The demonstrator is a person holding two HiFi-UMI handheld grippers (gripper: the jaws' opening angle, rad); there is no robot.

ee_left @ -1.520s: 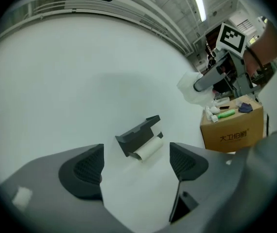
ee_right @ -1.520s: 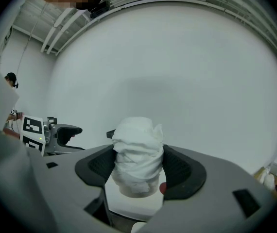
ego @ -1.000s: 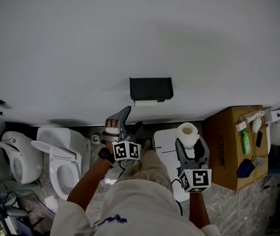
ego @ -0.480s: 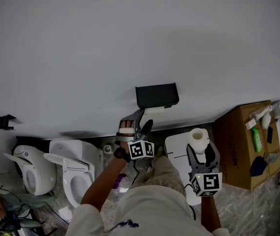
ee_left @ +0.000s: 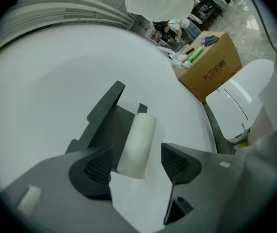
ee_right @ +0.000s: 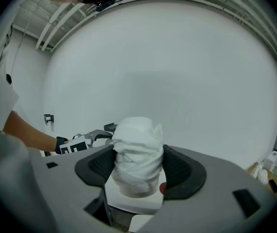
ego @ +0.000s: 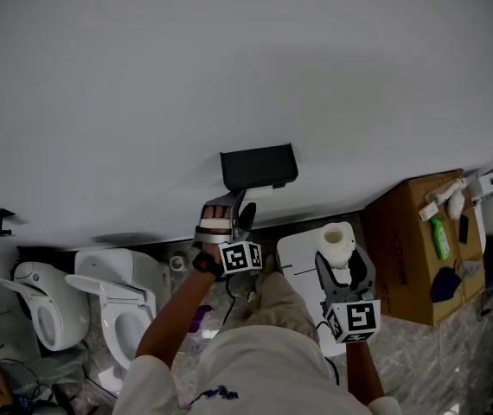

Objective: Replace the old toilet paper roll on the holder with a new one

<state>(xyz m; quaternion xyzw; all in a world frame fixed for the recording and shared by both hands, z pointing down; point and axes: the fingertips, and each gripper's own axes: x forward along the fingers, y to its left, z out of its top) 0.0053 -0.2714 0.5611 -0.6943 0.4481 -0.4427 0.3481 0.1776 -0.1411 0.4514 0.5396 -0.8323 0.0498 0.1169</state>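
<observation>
Right gripper (ee_right: 138, 168) jaws in firm grip.

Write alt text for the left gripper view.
The left gripper is closing its jaws around the thin old roll on its black holder, not yet gripping it. A cardboard box stands upper right by the white wall.

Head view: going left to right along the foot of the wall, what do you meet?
White ceramic toilet → second white toilet → left gripper, jaws closing round the old white roll → right gripper gripping a white paper roll → brown cardboard box.
</observation>
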